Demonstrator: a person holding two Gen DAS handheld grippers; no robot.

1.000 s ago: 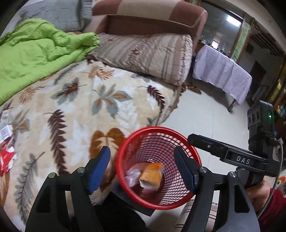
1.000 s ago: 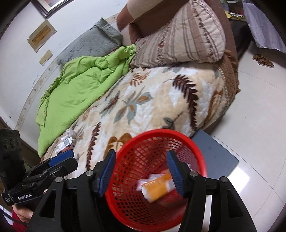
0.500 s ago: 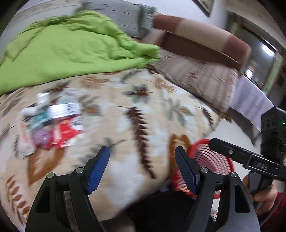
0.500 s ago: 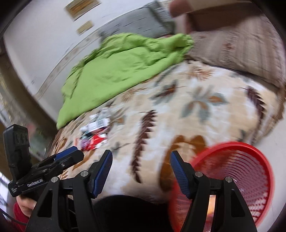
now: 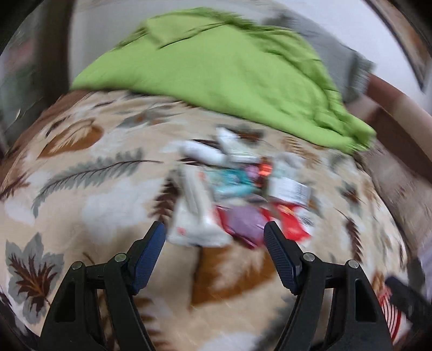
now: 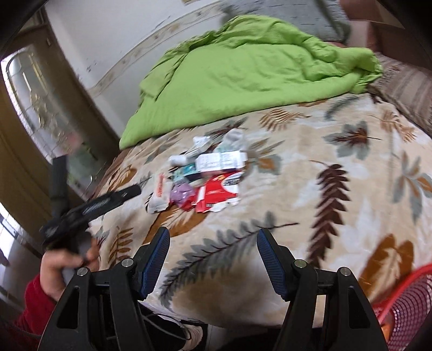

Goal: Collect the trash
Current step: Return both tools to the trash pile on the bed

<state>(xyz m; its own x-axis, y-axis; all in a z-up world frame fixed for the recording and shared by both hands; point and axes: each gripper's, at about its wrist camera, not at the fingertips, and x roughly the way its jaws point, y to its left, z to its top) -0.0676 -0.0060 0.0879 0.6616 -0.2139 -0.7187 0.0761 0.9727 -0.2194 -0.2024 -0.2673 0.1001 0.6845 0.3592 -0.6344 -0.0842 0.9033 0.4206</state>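
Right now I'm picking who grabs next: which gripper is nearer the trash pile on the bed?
Left. The left gripper hovers at the trash pile, jaws open. The right gripper hangs farther back, near the red basket.

Left gripper (image 5: pixel 213 235) jaws spread wide, right gripper (image 6: pixel 213 243) likewise, both empty

Soft even daylight, heavy motion blur, fisheye-warped dark edges

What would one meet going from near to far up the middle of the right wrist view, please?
Right tool, open → bare leaf-print blanket → red packet → white printed box → green quilt → grey pillow.
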